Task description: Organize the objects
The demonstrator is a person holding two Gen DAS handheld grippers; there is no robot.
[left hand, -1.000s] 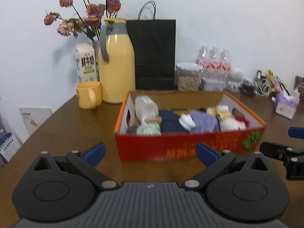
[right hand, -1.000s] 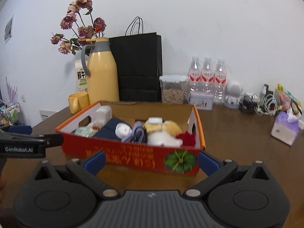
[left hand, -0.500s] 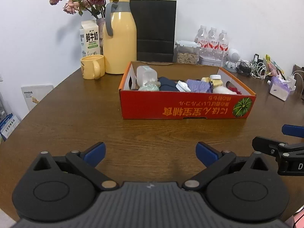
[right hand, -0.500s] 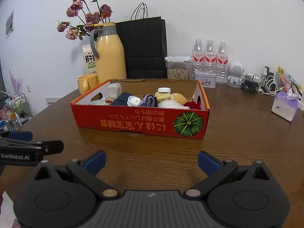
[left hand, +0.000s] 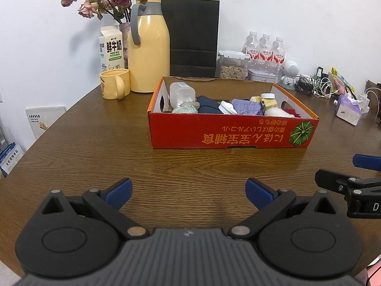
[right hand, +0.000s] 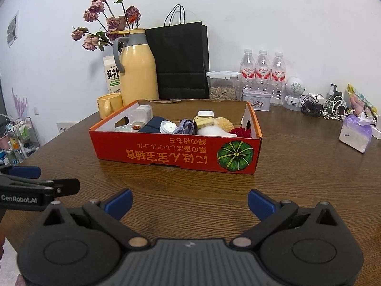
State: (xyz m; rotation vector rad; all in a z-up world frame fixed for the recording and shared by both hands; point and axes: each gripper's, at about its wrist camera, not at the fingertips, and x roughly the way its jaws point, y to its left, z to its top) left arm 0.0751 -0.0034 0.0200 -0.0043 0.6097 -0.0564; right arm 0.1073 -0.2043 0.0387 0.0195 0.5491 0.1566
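Hovering low over the counter (left hand: 95,143), both grippers sat short of the red box (left hand: 228,133) w/ nothing held: left gripper (left hand: 188,191) had jaws spread wide & empty, right gripper (right hand: 189,200) same, wide apart & empty. Box stood mid-counter, beyond both grippers, long printed side facing them, packed w/ small stuff. Risks, as judgement: contents were crammed & overlapping, so reaching in for 1 item could drag a neighbour out or snag the purple cloth (left hand: 247,107); clear tub (left hand: 182,94) leaned on the left wall & prob. would tip if nudged; white cap (right hand: 167,126) was small & round, could slip from the pads; box is light cardboard, a push on its wall might slide it toward the jug. Also the 2 grippers were near each other, could clash if both went in at once. Counts: 1 box, 1 yellow jug (right hand: 138,71), 1 yellow mug (left hand: 115,83), 1 milk carton (left hand: 111,47), 1 black paper bag (right hand: 182,62), 3 water bottles (right hand: 262,71), 1 clear seed container (right hand: 222,85), 1 small tin (right hand: 256,100), 1 white toy robot (right hand: 295,93), 1 tissue pack (right hand: 356,135), 1 bunch of dried roses (right hand: 107,26). Cable tangle at right too jumbled to count; items inside box only partly visible, no sure total.
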